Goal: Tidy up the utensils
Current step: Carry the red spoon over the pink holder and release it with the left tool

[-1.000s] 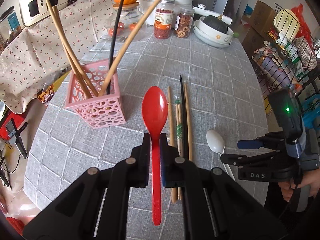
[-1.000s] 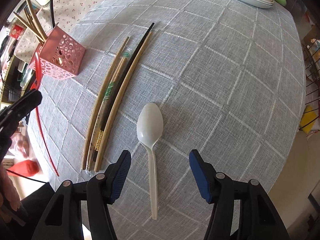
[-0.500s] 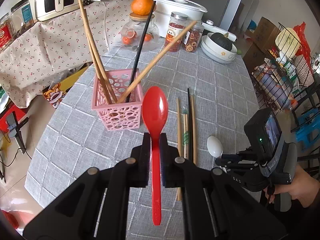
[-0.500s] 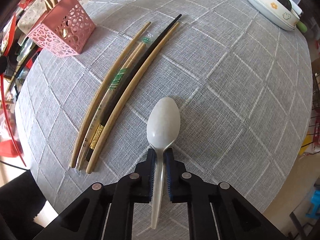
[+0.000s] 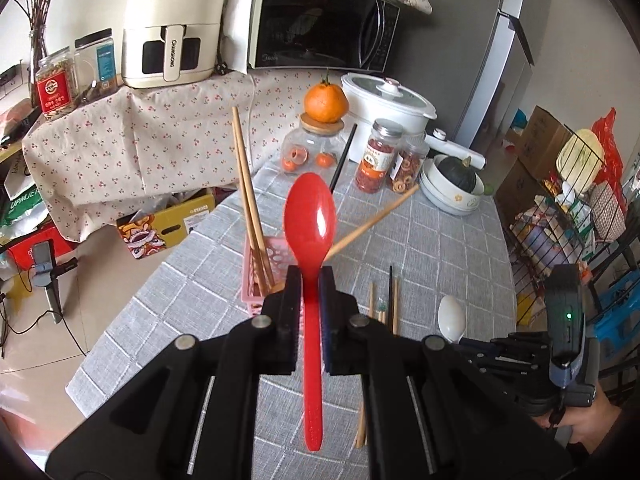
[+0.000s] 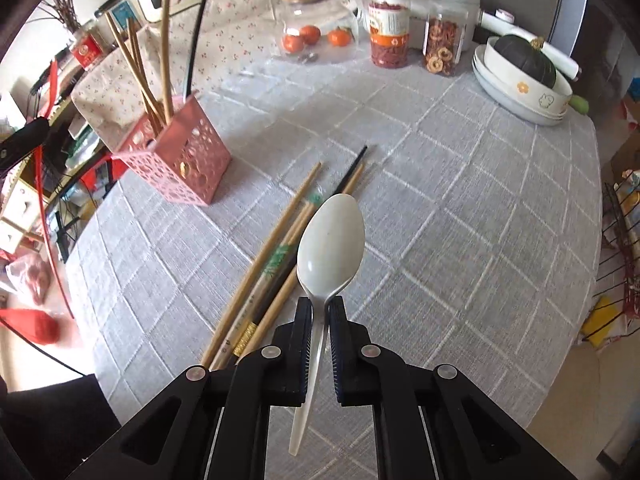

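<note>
Left wrist: kitchen table under grey checked cloth (image 5: 432, 248), microwave (image 5: 320, 20) behind. Left gripper (image 5: 310, 280) pinching red spoon (image 5: 310, 220) above pink basket (image 5: 256, 276).

Right wrist: same cloth, chopsticks (image 6: 276, 256) lying loose. Right gripper (image 6: 320, 312) clamped on white spoon (image 6: 330, 244), lifted clear of the cloth.

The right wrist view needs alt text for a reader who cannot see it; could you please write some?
The right gripper is shut on a white spoon, lifted above a grey checked tablecloth. Loose chopsticks lie beneath it, and a pink basket holding more chopsticks stands to the left.
</note>
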